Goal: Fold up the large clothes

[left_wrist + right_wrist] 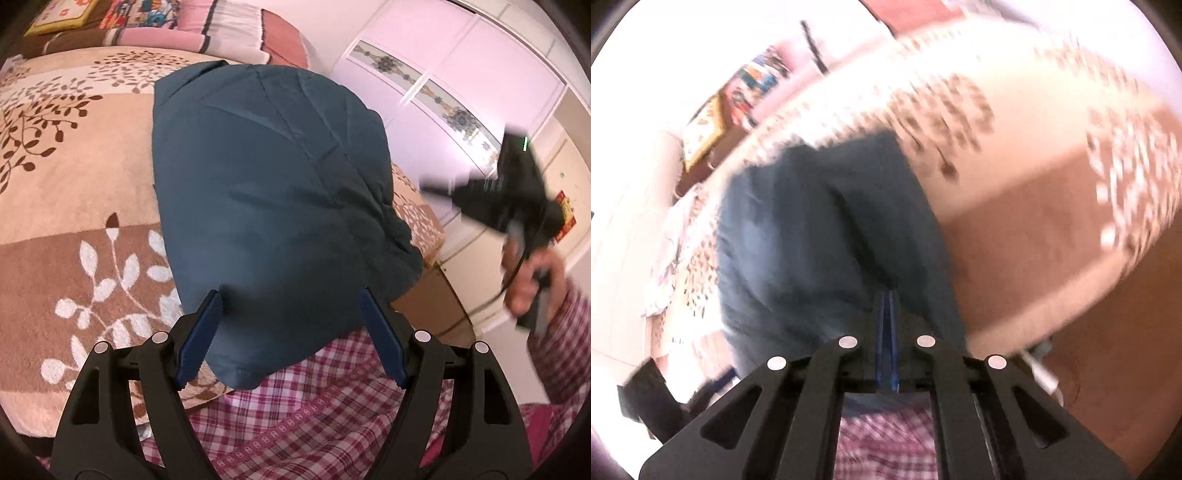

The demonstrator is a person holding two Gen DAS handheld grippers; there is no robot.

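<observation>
Blue garment (266, 206) lies folded on bed (74, 192), compact for stacking. Left tool (291, 339) released, spread over near edge. Right tool (886, 325) clenched empty, lifted clear.

A bed (74, 192) with a beige-and-brown leaf-patterned blanket fills the room, folded pink quilts (229, 29) stacked at its head. Pale wardrobe doors (480, 66) with floral panels stand beyond.

One garment, two tools

One blue garment (266, 206), one bed (74, 199), two hand-held grippers: left (290, 299), right (887, 295).
</observation>
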